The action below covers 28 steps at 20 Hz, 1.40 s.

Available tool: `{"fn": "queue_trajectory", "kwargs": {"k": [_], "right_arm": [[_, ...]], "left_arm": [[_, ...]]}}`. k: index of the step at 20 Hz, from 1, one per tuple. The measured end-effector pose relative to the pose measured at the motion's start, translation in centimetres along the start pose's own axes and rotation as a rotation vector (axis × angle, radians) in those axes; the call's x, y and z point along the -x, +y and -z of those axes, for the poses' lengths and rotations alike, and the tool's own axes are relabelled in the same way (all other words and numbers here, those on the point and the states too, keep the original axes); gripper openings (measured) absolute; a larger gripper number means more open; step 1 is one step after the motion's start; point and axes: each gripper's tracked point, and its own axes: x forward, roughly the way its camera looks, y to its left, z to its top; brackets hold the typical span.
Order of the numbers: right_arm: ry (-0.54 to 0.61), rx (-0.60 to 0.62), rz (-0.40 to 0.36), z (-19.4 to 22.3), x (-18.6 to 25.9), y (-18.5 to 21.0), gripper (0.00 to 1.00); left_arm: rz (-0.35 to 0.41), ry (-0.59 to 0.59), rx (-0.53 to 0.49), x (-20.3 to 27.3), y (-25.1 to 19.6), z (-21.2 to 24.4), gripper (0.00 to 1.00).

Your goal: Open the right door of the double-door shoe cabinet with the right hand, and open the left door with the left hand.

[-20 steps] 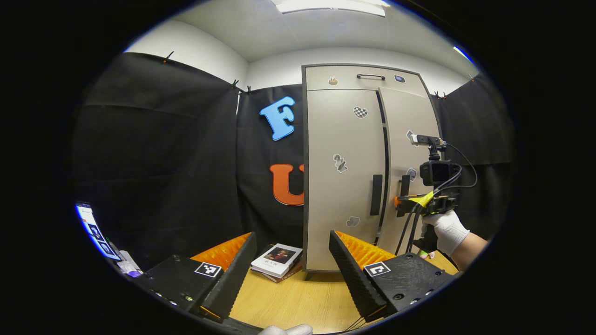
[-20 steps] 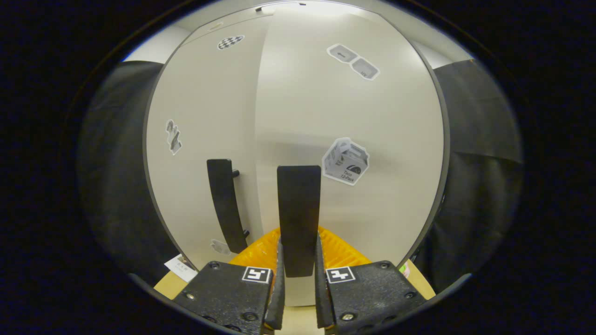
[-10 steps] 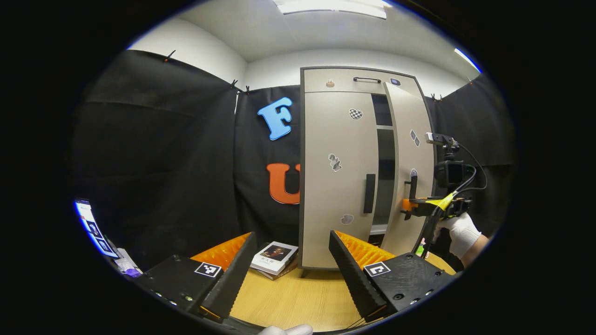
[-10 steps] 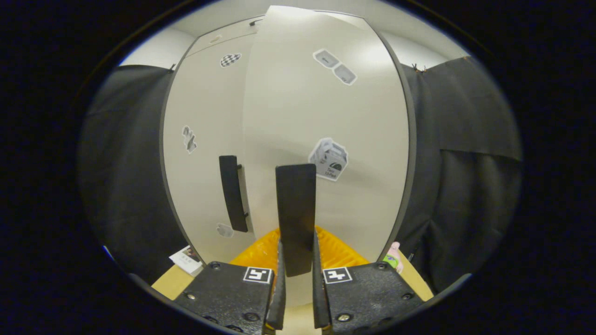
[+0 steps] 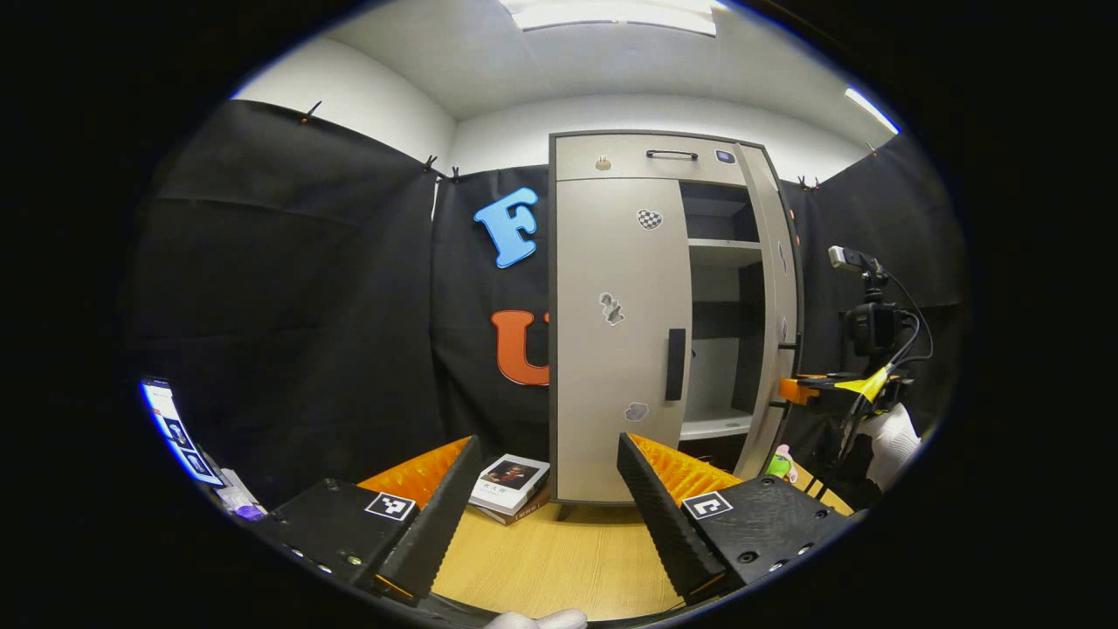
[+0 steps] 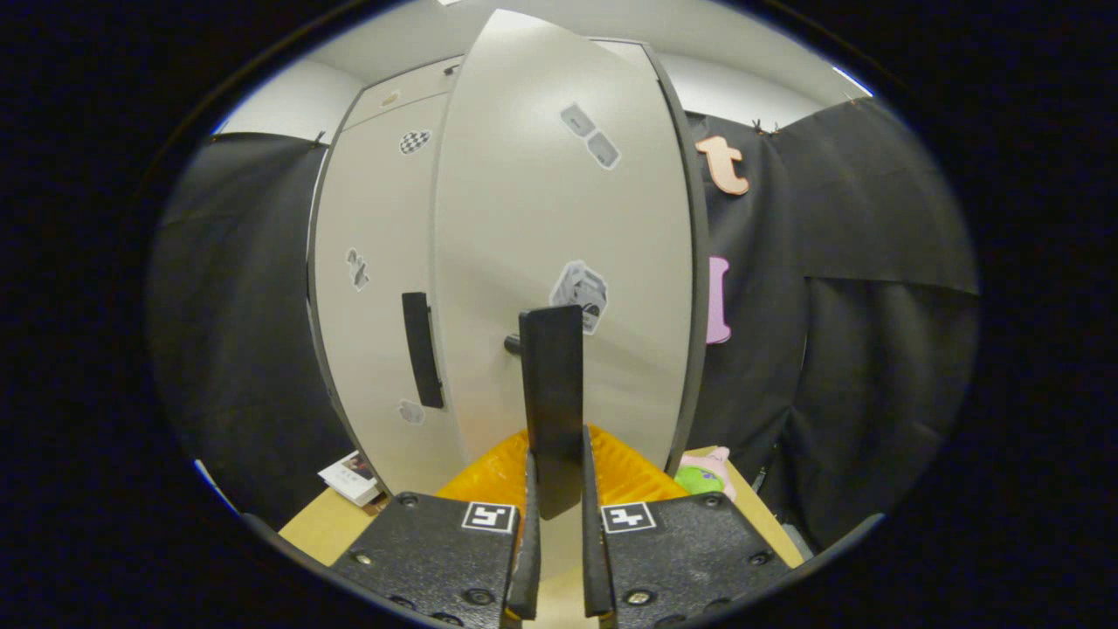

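On the wooden desk, shoe cabinet stands against black cloth; right gripper clenched on right door handle, left gripper released.

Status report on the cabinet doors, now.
Right gripper shut on right door handle, right door swung well open. Left gripper open, short of closed left door. Books beside cabinet base, off the path.

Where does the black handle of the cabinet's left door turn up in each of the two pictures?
Left gripper view: the left door's handle is right of centre, beside the open shelves.
Right gripper view: it is left of centre, left of the swung-out right door.
Shared landmark: the checkered sticker on the left door.
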Motion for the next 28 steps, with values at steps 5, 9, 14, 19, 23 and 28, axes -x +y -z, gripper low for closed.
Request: {"fn": "queue_trajectory", "kwargs": {"k": [5,9,14,19,23,28], "right_arm": [[0.008,0.017,0.037,0.8,3.6,-3.6,0.17],[0.009,0.090,-0.007,0.7,3.6,-3.9,0.13],[0.009,0.079,-0.002,0.6,3.9,-5.7,0.10],[0.009,0.078,0.053,0.6,4.3,-9.6,0.06],[0.005,0.029,0.079,0.3,4.0,-14.0,0.04],[0.016,0.012,-0.001,0.3,3.7,-14.8,0.04]], "left_arm": [[0.061,-0.010,-0.005,-0.1,-3.2,-0.3,0.95],[0.112,-0.003,-0.004,-0.6,-6.0,-0.3,0.95],[0.134,-0.016,-0.011,-1.2,-7.8,-0.8,0.95],[0.166,-0.014,-0.006,-1.9,-10.0,-0.9,0.95],[0.199,-0.016,-0.002,-2.6,-12.2,-0.9,0.95],[0.224,-0.011,-0.018,-2.8,-14.4,-0.9,0.95]]}}
